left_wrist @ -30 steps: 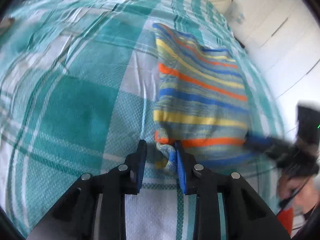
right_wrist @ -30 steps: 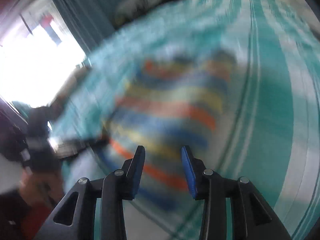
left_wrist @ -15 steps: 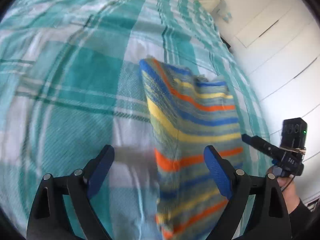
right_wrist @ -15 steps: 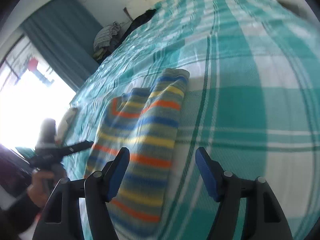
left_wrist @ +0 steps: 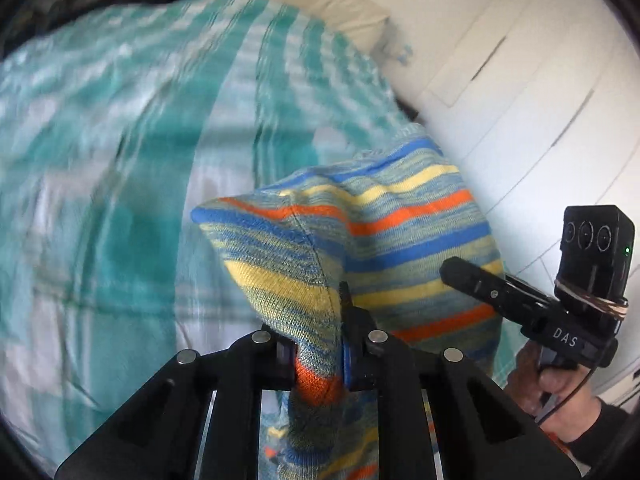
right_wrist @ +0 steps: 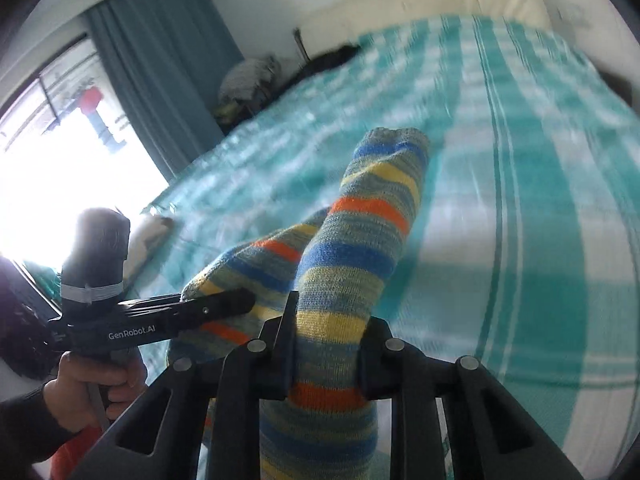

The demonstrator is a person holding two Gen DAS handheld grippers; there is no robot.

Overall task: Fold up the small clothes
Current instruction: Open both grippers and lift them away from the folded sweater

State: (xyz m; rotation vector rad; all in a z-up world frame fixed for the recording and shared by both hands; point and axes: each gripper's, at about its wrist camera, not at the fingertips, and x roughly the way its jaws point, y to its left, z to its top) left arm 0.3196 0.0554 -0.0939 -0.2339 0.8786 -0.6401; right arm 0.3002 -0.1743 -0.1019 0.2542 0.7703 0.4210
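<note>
Striped garment (left_wrist: 384, 240) over checked bedspread (left_wrist: 132, 184), curtain (right_wrist: 160, 60) beyond

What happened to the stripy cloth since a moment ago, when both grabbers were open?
Both grabbers closed on it. The left gripper now pinches one edge of the striped cloth, and the right gripper pinches another part. Half a second ago it lay folded on the bed; now it is lifted up off the checked blanket and hangs between them. The blanket stayed spread on the bed.
</note>
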